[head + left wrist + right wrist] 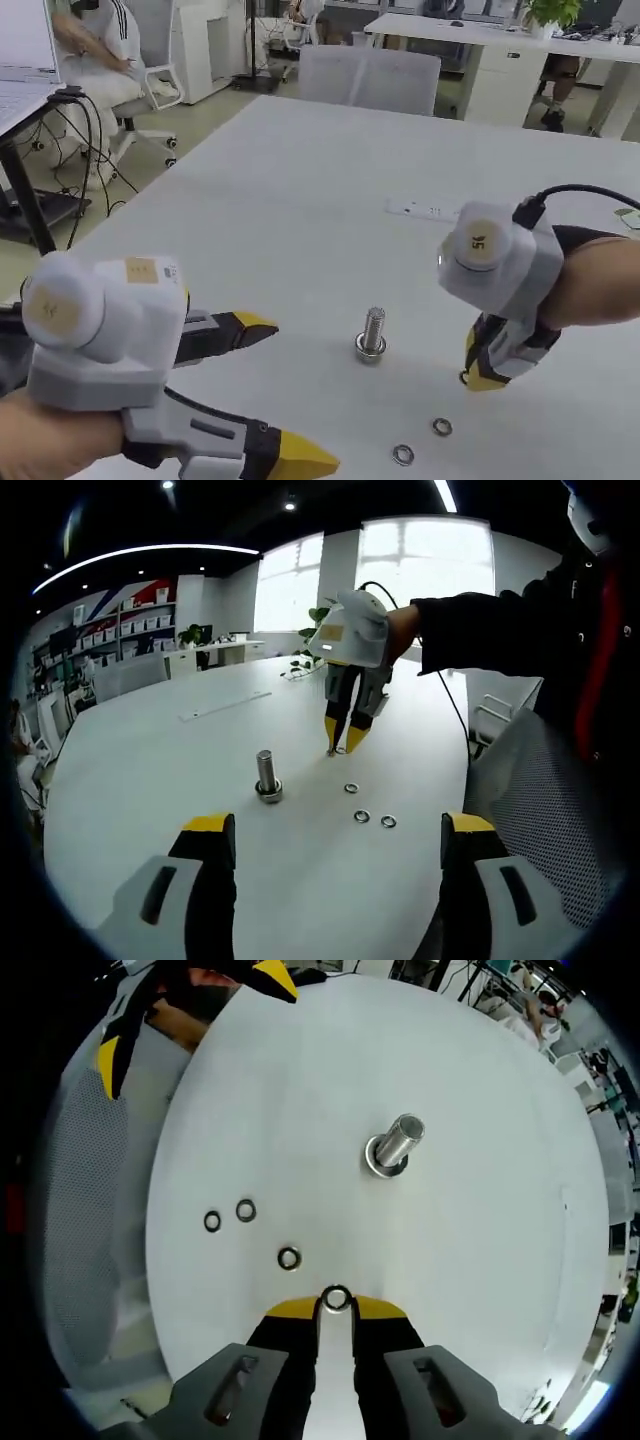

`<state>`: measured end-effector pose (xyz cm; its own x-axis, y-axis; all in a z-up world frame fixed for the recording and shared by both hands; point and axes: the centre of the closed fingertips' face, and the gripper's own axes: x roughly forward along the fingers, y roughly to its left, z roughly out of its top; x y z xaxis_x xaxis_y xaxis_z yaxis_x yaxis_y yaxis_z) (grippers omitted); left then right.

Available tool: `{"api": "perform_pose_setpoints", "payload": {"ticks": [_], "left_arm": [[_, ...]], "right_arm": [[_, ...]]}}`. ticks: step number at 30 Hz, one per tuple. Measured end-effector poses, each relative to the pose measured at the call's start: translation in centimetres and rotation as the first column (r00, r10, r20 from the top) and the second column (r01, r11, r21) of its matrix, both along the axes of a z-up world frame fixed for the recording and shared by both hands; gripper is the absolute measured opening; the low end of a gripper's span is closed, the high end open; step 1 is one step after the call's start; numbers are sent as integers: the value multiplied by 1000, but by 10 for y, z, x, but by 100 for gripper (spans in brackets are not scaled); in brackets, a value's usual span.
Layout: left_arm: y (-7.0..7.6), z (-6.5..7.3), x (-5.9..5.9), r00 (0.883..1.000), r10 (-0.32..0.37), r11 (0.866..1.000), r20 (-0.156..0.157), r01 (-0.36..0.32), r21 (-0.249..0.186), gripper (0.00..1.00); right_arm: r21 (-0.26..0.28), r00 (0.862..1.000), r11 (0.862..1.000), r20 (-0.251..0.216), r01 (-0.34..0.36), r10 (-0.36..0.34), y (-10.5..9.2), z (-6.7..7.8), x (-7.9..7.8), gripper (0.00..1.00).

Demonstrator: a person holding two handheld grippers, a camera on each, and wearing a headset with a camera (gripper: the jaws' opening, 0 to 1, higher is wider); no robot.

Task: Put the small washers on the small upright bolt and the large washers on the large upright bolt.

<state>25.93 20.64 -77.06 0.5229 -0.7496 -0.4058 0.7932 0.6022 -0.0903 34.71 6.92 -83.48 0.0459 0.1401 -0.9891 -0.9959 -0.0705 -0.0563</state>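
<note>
Head view: high, above near edge of white tabletop, facing forward and down toward far edge, office beyond. Very near lens, bottom left: left gripper. Further off, right: right gripper.

Left gripper view: low, almost at tabletop level, facing across it toward windows; right gripper mid-distance ahead.

Right gripper view: steeply down on tabletop, close; small steel washer between own jaw tips; left gripper by tabletop edge, top left.

All three share upright silver steel bolt and loose steel washers near it.
</note>
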Motion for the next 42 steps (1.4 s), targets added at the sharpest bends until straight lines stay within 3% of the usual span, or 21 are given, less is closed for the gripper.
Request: {"api": "perform_pose_setpoints", "payload": {"ticks": [10, 21, 34, 42], "left_arm": [[-21, 2, 6, 997, -73, 997, -4, 73, 5, 84], [-26, -2, 8, 995, -103, 995, -13, 103, 13, 84], [-27, -4, 10, 993, -115, 993, -16, 115, 12, 85], [-27, -5, 13, 993, -114, 993, -20, 114, 12, 85]], "right_arm": [[10, 999, 999, 10, 47, -47, -19, 10, 1, 13], [0, 996, 997, 27, 83, -83, -38, 20, 5, 13], [21, 993, 995, 63, 96, -98, -39, 38, 21, 13], [29, 994, 996, 69, 87, -89, -34, 39, 27, 13]]}}
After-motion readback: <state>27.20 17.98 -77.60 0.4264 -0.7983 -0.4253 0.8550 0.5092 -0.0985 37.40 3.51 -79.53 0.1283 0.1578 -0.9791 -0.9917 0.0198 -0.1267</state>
